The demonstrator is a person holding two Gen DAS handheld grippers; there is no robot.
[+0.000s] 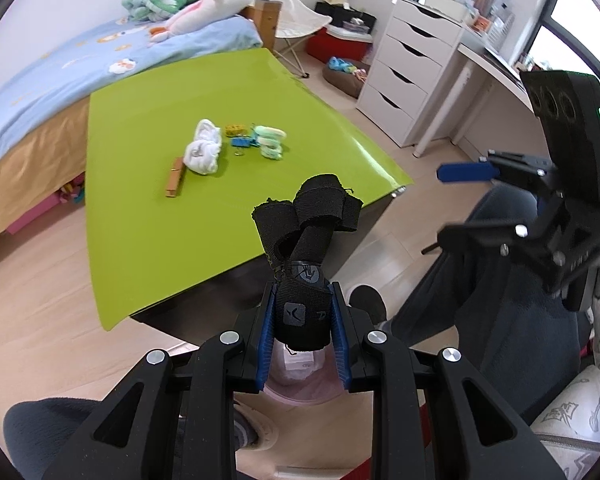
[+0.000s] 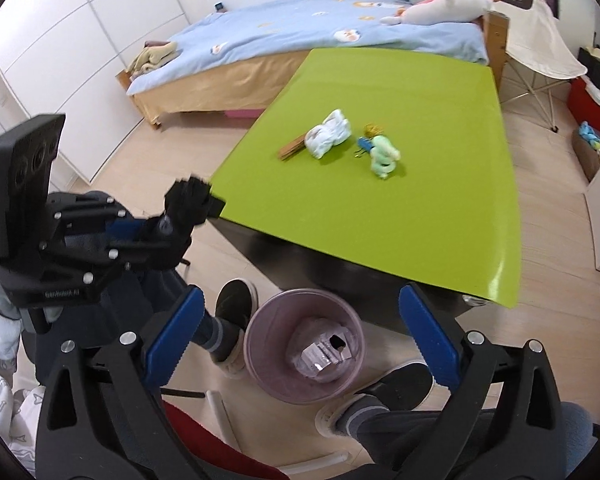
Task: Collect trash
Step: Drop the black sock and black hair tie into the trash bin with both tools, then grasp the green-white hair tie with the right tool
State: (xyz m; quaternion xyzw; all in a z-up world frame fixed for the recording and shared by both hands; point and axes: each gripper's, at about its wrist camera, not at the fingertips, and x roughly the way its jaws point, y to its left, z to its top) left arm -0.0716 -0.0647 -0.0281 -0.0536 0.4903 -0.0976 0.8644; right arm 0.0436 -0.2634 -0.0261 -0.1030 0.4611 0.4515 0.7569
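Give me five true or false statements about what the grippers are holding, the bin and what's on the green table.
1. The left gripper is clamped on a black strap bundle. True.
2. The right gripper is shut. False: its jaws stand wide open with nothing between them.
3. The bin stands on the table. False: it is on the floor, in front of the table.
4. Something white already lies in the bin. True.
5. The table holds only a white cloth. False: a wooden clip and other small items lie there too.
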